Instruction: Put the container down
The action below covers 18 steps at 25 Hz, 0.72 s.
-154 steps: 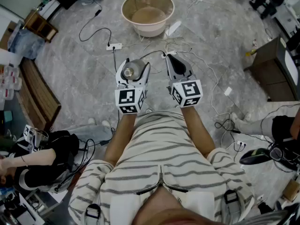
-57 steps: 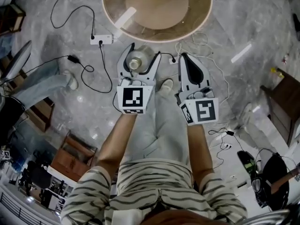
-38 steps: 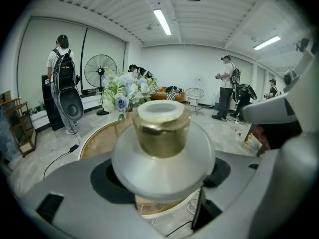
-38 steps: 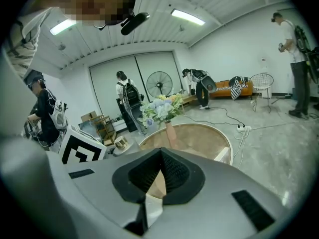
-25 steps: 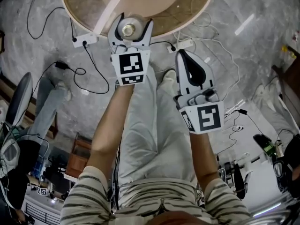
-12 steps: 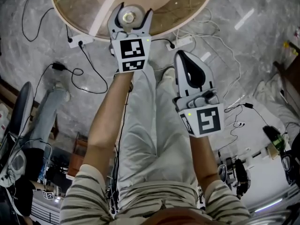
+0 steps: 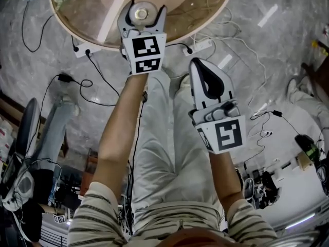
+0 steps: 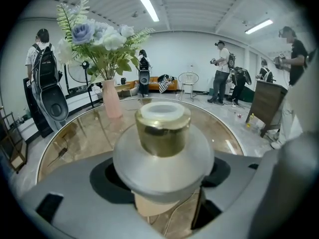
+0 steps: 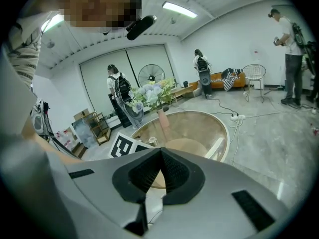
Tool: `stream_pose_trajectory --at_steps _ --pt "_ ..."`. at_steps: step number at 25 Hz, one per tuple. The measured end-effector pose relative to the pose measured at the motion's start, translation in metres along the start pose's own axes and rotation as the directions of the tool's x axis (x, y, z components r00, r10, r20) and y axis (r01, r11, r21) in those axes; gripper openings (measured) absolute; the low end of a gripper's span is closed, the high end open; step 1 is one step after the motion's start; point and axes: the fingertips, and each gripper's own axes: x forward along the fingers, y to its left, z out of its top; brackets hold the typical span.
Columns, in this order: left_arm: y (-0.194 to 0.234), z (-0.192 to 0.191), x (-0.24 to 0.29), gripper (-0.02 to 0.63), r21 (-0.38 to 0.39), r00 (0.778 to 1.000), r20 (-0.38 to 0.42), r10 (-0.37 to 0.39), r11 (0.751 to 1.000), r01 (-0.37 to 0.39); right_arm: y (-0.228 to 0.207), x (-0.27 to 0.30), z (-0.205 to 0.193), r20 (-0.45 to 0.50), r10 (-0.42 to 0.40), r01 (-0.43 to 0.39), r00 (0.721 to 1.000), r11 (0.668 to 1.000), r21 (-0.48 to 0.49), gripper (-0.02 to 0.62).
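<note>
The container (image 7: 142, 14) is a frosted round jar with a gold neck and a pale cap. My left gripper (image 7: 142, 5) is shut on it, one jaw on each side of its body. In the left gripper view the container (image 8: 163, 133) fills the middle, upright, above the near part of the round glass table (image 8: 75, 133). From the head view it hangs just inside the table's rim (image 7: 92, 39). Whether it touches the glass is hidden. My right gripper (image 7: 199, 63) is shut and empty, lower right over the floor, its jaws (image 9: 160, 156) meeting.
A pink vase of flowers (image 8: 111, 99) stands on the table's far left side. Power strips (image 7: 82, 50) and cables (image 7: 103, 76) lie on the marble floor under the table's edge. Several people stand around the room (image 8: 221, 71). My own legs (image 7: 164, 138) are below.
My left gripper has carried the container further in over the table's rim and lower. The right gripper has stayed about where it was, still shut.
</note>
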Motion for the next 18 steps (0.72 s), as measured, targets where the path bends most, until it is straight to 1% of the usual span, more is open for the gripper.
stream_pose_trajectory --at_steps 5,8,12,13,15,18 --pt "-0.001 0.0 0.008 0.327 0.013 1.0 -0.006 -0.009 1.0 0.009 0.003 0.004 0.004 0.008 -0.003 0.003 1.0 1.0 0.005 0.008" --pt "-0.001 -0.005 0.012 0.327 0.006 1.0 -0.017 -0.012 1.0 0.012 0.002 0.006 0.004 0.006 -0.002 0.002 1.0 1.0 0.004 0.008" --pt "0.002 -0.003 0.012 0.33 0.002 1.0 -0.006 -0.014 1.0 0.014 0.005 0.006 0.005 0.01 -0.003 0.003 1.0 1.0 0.006 0.008" --pt "0.003 -0.001 0.011 0.336 -0.004 1.0 -0.005 -0.019 1.0 0.019 0.006 0.006 0.006 0.013 -0.002 0.002 1.0 1.0 0.006 0.008" --pt "-0.001 0.0 0.008 0.376 -0.023 0.999 -0.011 -0.038 0.999 0.037 0.006 0.0 0.01 0.014 -0.002 0.002 1.0 1.0 0.002 0.008" --pt "-0.005 -0.002 -0.001 0.396 -0.029 0.999 -0.019 -0.041 0.999 0.041 0.01 -0.006 0.016 0.022 0.0 0.0 1.0 1.0 -0.003 0.008"
